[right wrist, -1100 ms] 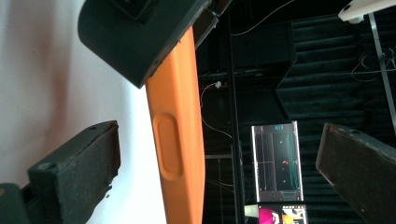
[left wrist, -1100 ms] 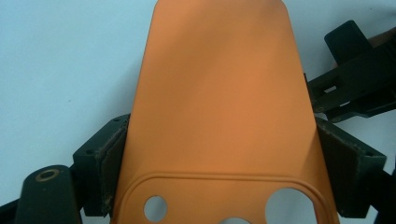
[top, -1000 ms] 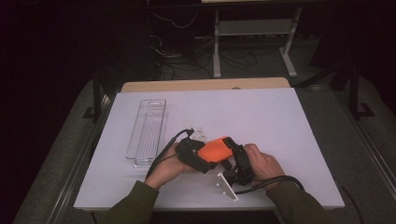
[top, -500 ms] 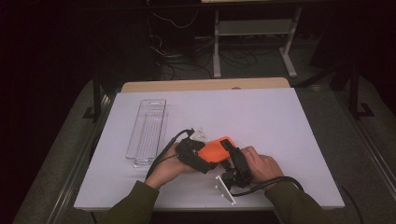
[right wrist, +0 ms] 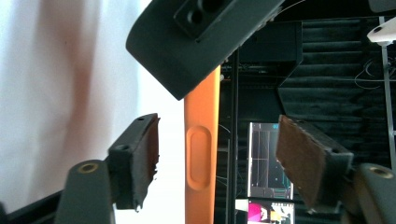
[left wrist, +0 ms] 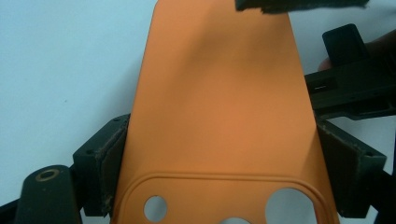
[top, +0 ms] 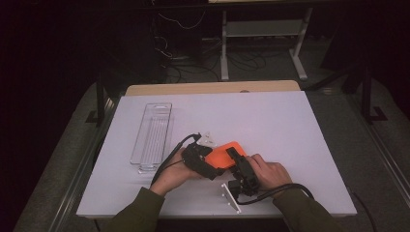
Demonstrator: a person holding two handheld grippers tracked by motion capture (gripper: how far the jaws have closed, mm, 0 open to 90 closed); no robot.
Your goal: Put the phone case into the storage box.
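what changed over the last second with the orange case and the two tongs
The right tongs have just been closing around the edge of the orange phone case, pads not yet touching it. The left tongs stay shut on the case; the clear tray has not moved.

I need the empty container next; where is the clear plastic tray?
In the high view, the clear plastic tray lies lengthwise on the white table's left half, just beyond and left of the left hand-held gripper.

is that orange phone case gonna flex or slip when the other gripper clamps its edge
The orange phone case looks thin, so it probably bends if squeezed on its faces. Its matte skin suggests decent grip against the pads. The left gripper clamps its sides while the right gripper's jaws, just closing, straddle one edge untouched; likely light.
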